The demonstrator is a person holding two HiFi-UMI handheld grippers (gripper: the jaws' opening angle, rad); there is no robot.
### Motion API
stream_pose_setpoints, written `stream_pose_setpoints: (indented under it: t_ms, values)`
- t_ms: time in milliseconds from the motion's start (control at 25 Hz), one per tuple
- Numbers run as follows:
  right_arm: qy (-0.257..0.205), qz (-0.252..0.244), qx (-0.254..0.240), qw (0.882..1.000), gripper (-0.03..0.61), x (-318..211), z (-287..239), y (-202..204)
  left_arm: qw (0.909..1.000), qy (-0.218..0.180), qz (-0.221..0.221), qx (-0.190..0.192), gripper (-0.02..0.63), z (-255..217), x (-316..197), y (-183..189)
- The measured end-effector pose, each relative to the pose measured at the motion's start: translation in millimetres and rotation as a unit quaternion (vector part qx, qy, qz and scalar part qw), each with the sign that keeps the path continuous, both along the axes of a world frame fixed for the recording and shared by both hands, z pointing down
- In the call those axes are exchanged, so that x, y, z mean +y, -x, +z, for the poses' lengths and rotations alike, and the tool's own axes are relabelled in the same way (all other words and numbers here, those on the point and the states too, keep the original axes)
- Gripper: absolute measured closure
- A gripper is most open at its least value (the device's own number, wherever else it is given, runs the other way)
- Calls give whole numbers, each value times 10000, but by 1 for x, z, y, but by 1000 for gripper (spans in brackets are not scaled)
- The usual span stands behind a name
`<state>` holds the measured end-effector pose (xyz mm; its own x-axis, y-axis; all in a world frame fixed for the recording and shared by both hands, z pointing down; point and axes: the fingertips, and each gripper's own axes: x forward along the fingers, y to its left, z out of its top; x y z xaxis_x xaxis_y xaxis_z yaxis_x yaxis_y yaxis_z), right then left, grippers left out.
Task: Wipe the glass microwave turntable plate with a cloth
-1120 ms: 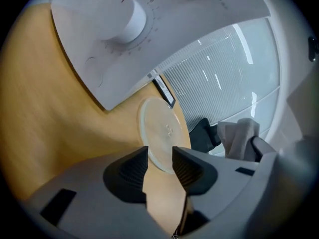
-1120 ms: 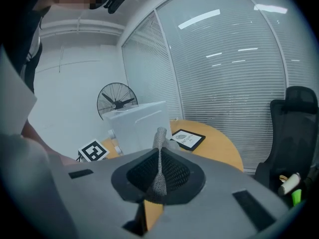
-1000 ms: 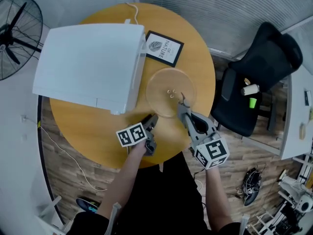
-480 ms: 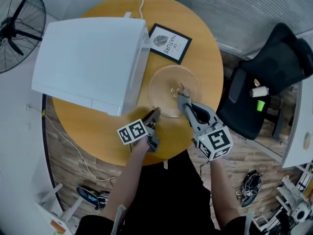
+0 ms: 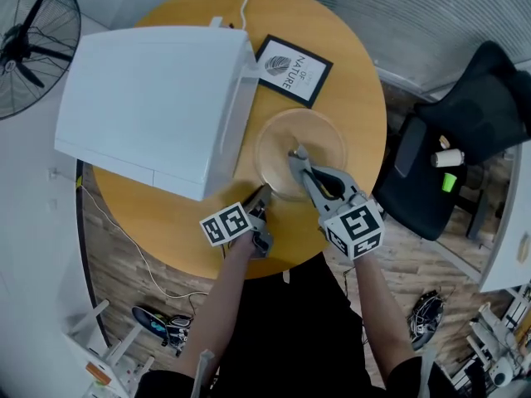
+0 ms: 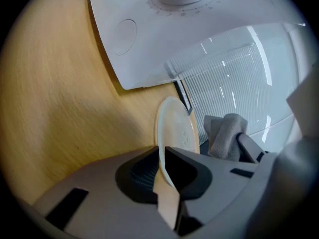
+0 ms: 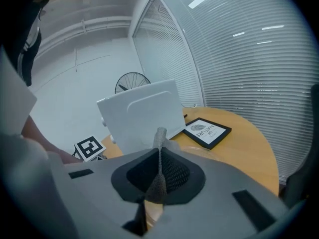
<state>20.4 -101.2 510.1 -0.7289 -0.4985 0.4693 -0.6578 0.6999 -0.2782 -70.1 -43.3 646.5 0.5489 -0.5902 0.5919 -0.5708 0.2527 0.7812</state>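
Just right of the white microwave (image 5: 149, 98), the left gripper (image 5: 263, 196) has just been closing its jaws, and the near rim of the glass turntable plate (image 5: 319, 133) is pinched between the pads (a steadying hold, I judge). The plate lies on the round table (image 5: 361, 73), reaching away from those fingers toward the framed print (image 5: 294, 69). Further right, the right gripper (image 5: 296, 157) clamps a grey cloth (image 7: 158, 169) over the plate's middle, so the wiping stroke falls to it.
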Motion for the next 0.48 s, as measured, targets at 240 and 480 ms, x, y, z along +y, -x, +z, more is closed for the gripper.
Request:
stream_pose_setpoints:
  t_ms: [240, 480]
  values:
    - [183, -744, 402, 9962, 557, 12, 40, 33, 9999, 27, -146, -24, 583, 0, -1, 0]
    - [222, -1615, 980, 9817, 557, 25, 82, 72, 9998, 14, -200, -63, 589, 0, -1, 1]
